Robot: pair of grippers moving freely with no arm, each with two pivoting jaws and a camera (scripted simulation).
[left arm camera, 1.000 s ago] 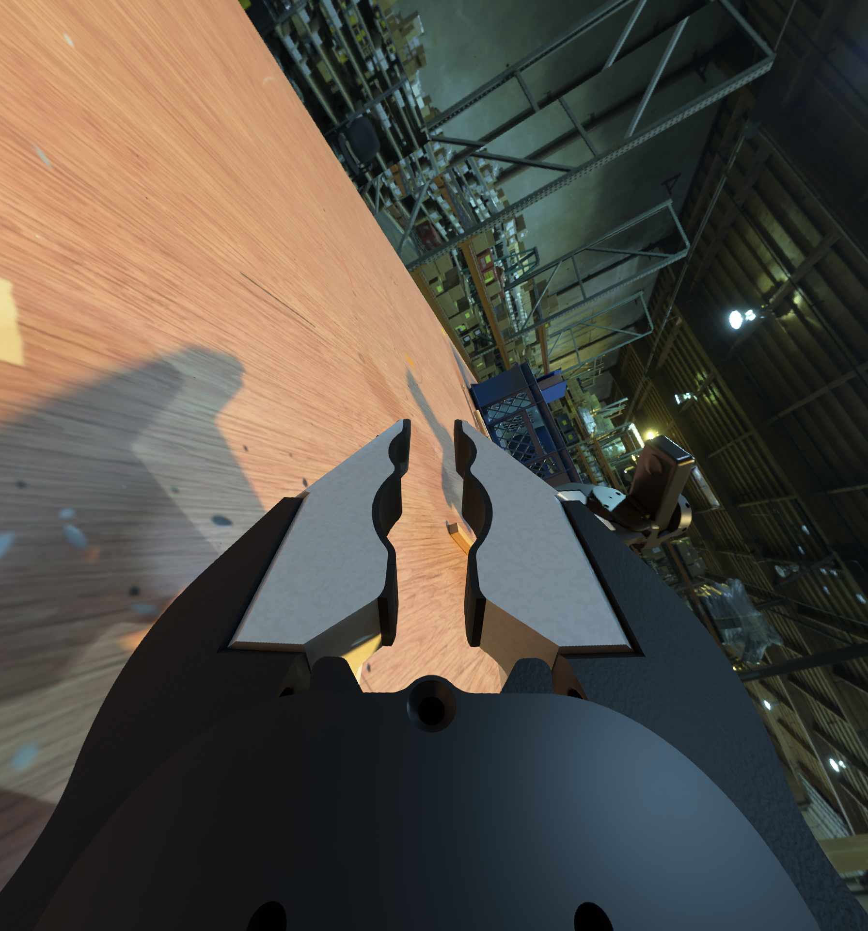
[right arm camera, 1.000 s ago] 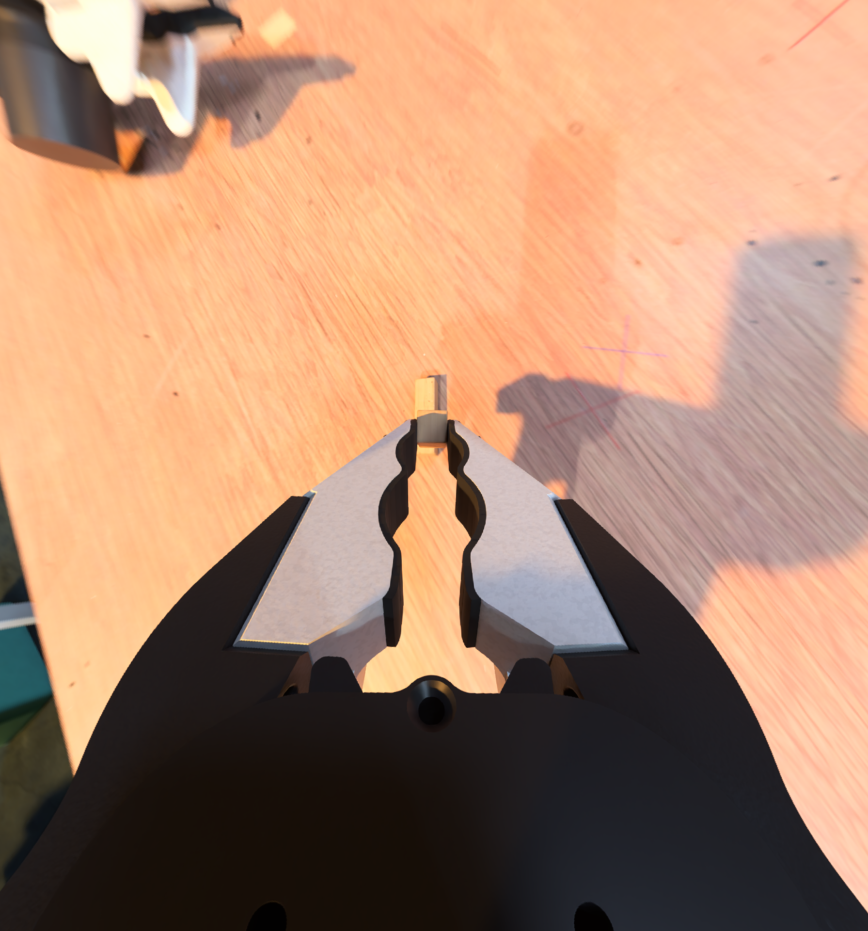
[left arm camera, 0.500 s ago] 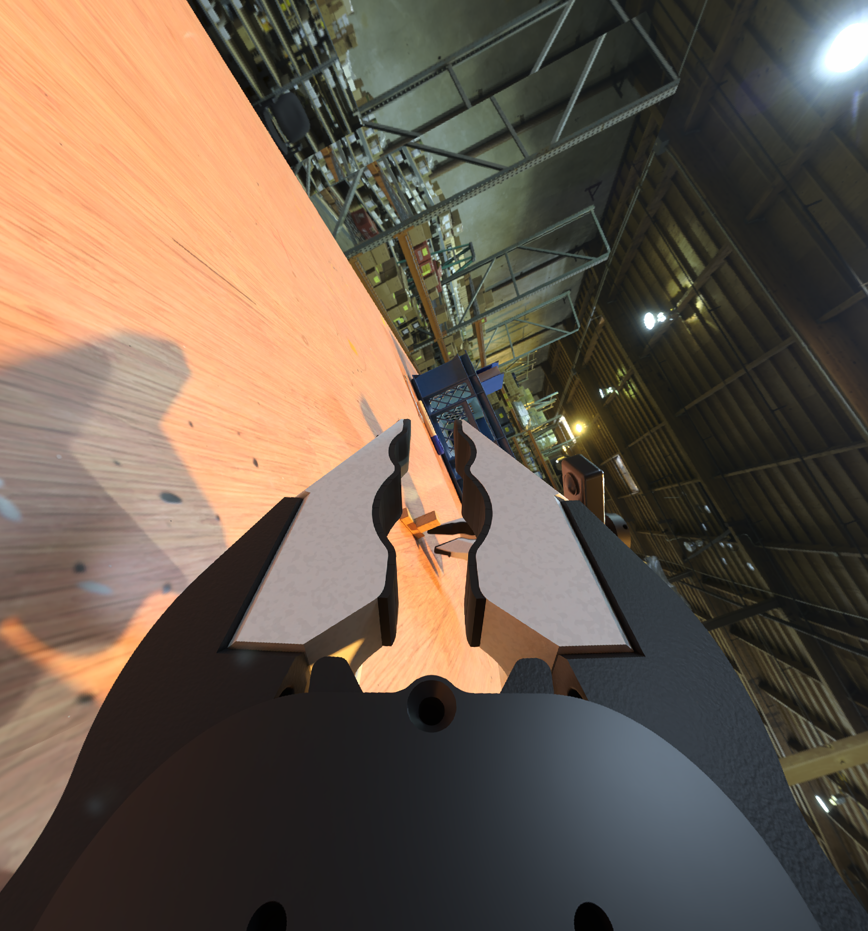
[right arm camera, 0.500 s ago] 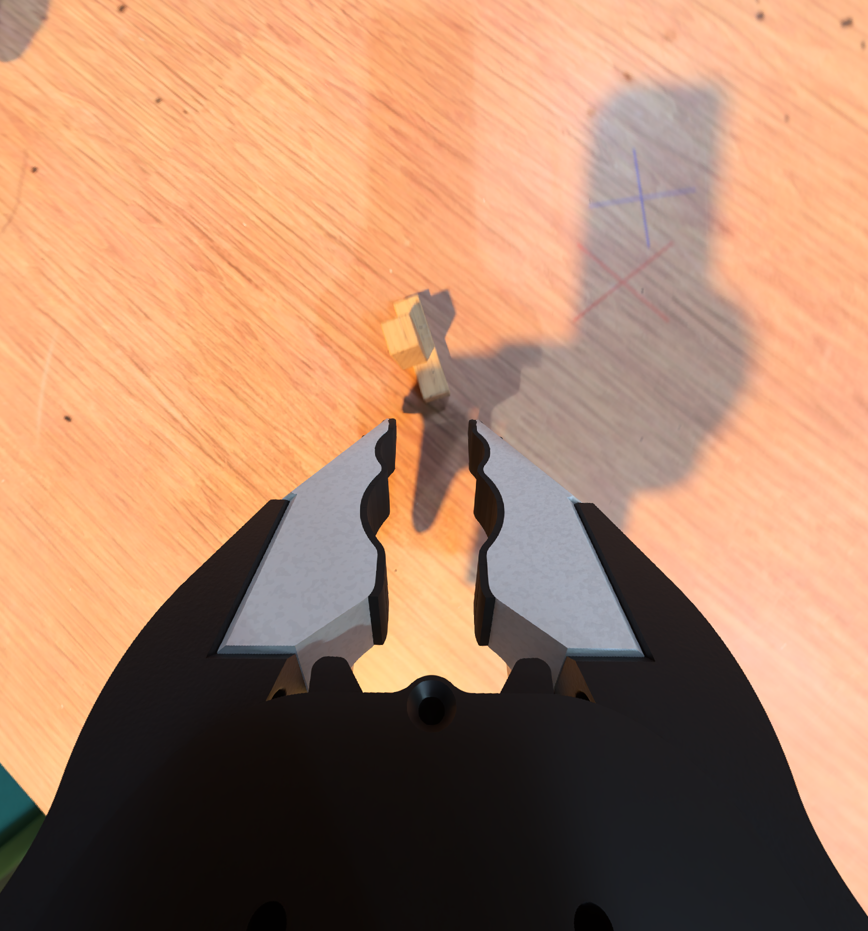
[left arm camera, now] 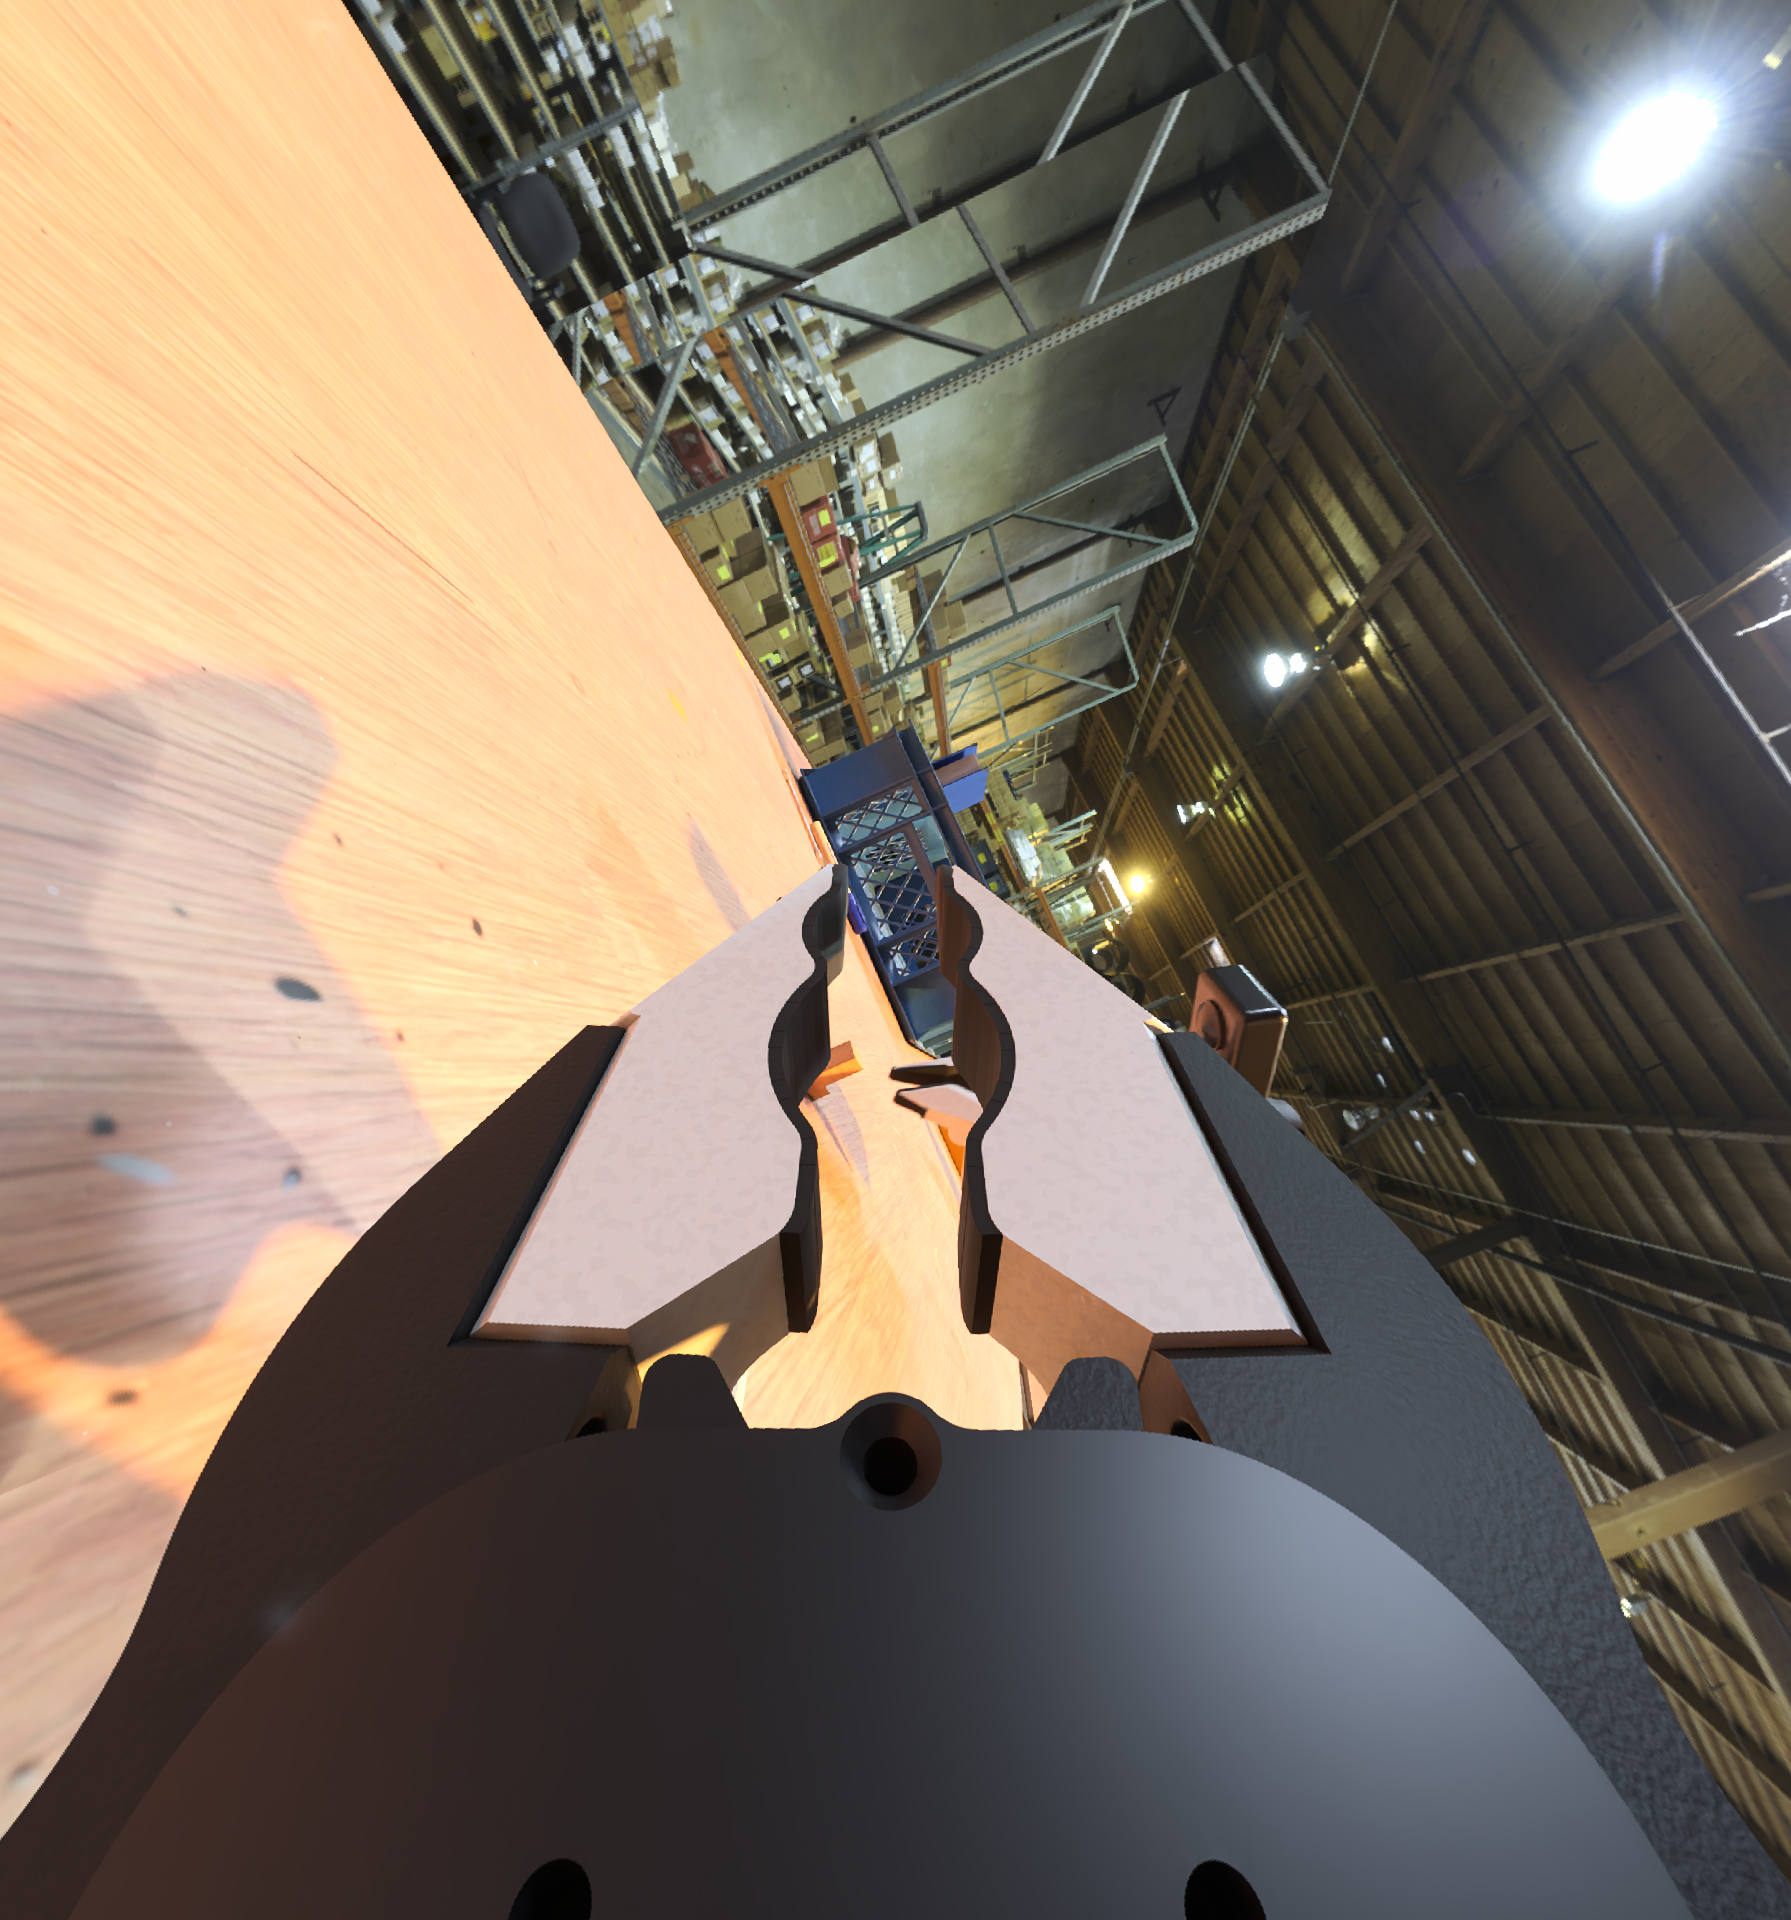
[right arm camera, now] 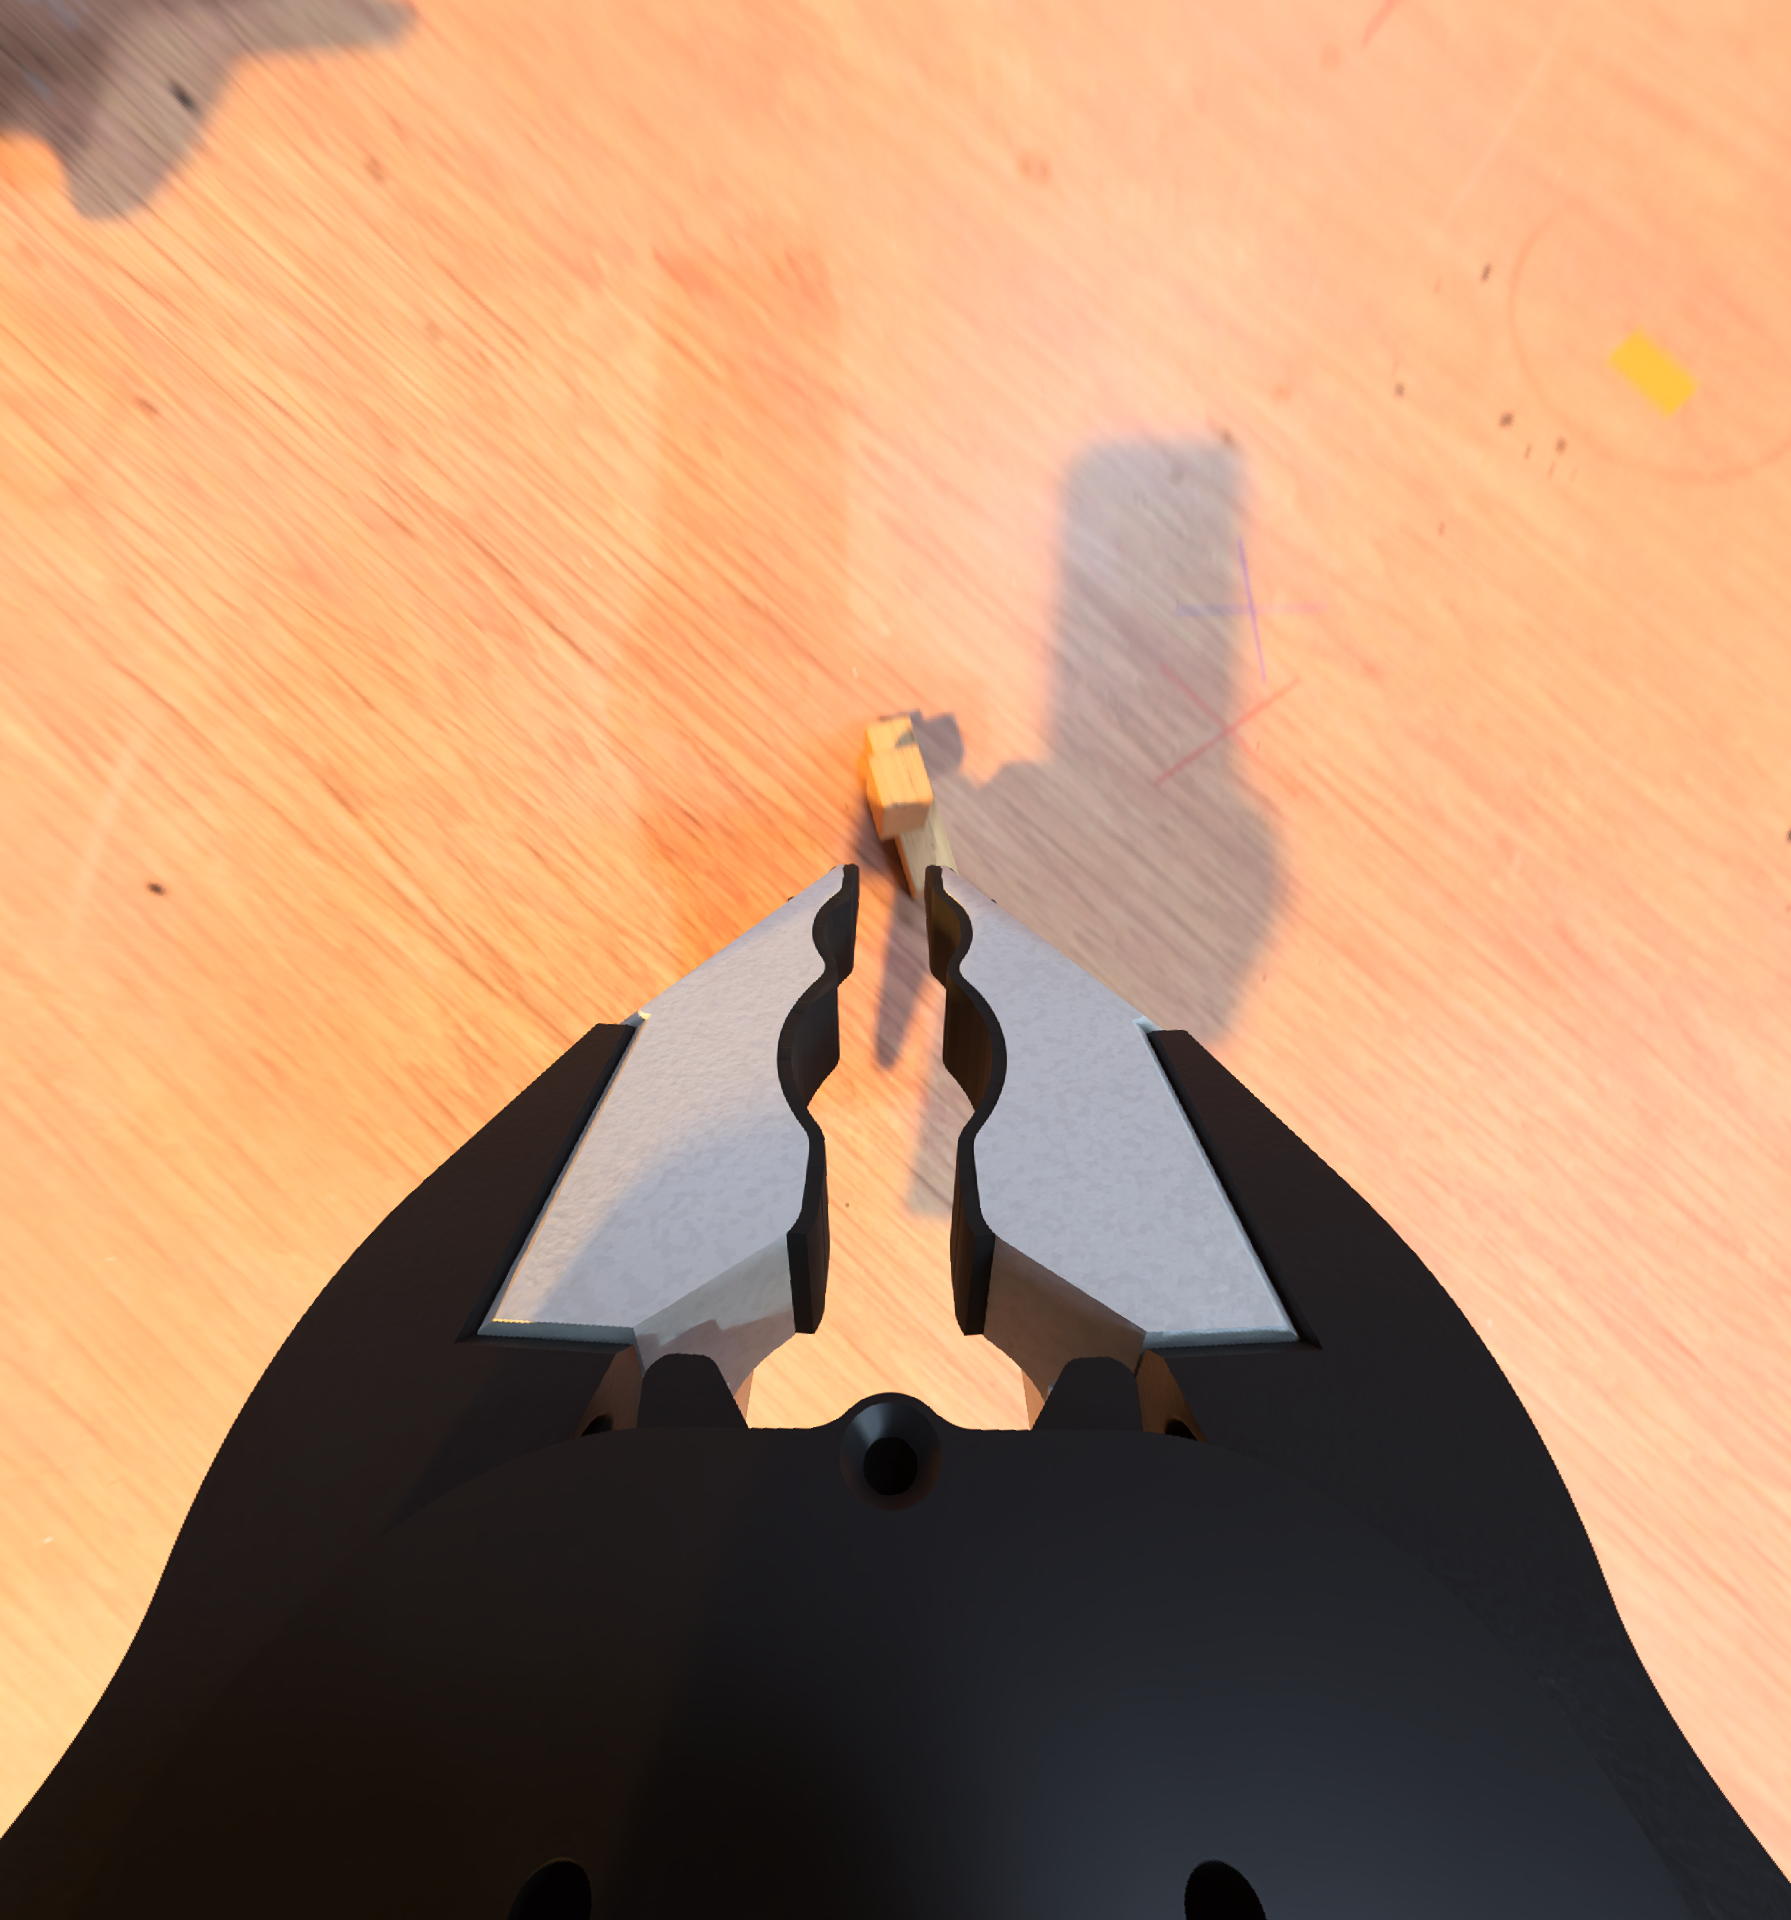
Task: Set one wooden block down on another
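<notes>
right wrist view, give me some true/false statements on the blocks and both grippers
1. The right gripper is shut on a wooden block. False: its jaws are apart and hold nothing.
2. One wooden block rests across the lower block. True.
3. The blocks sit on a wooden table. True.
4. The left gripper grips a block. False: it is open and empty.
5. A yellow patch lies beside the blocks, touching them. False: it lies far off to their right.
</notes>
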